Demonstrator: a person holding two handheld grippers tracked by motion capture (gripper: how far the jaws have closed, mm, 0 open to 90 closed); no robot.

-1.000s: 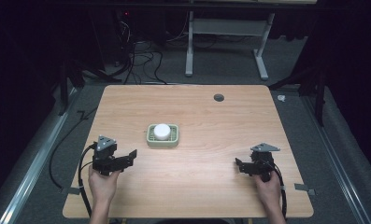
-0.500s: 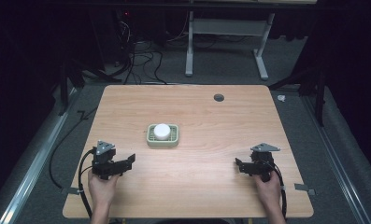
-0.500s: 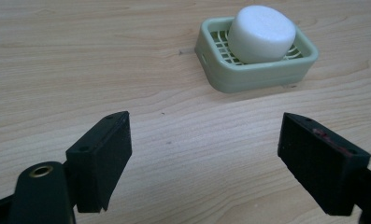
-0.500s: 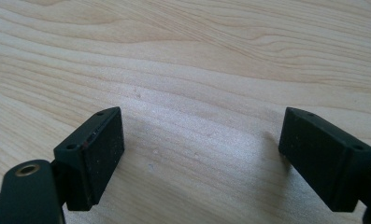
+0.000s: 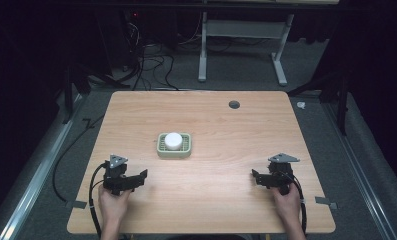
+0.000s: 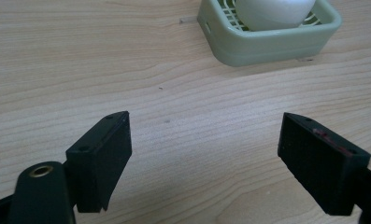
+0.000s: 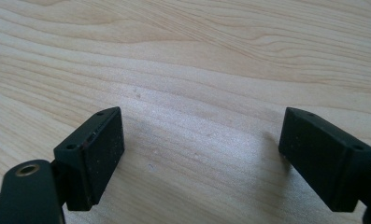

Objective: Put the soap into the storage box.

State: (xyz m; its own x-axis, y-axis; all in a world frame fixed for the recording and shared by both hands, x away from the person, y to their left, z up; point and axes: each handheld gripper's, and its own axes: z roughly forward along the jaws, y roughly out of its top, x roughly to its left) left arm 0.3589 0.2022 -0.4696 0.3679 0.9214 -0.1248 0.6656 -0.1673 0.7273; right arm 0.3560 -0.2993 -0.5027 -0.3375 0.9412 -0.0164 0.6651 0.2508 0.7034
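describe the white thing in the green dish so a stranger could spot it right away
Start at the wooden table and look near its middle, where a pale green slotted dish sits. The white rounded lump rests inside it, the table's sole white object.

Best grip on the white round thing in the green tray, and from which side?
Probably from above, jaws spanning the domed white piece across its width. The green slatted tray has a raised rim all round it, so a low side approach would likely hit the wall. The left gripper is open, nearer, already facing it.

Wooden table (image 5: 226, 200) on grey carpet (image 5: 186, 75) (dark surroundings); cables (image 5: 146, 65) behind.
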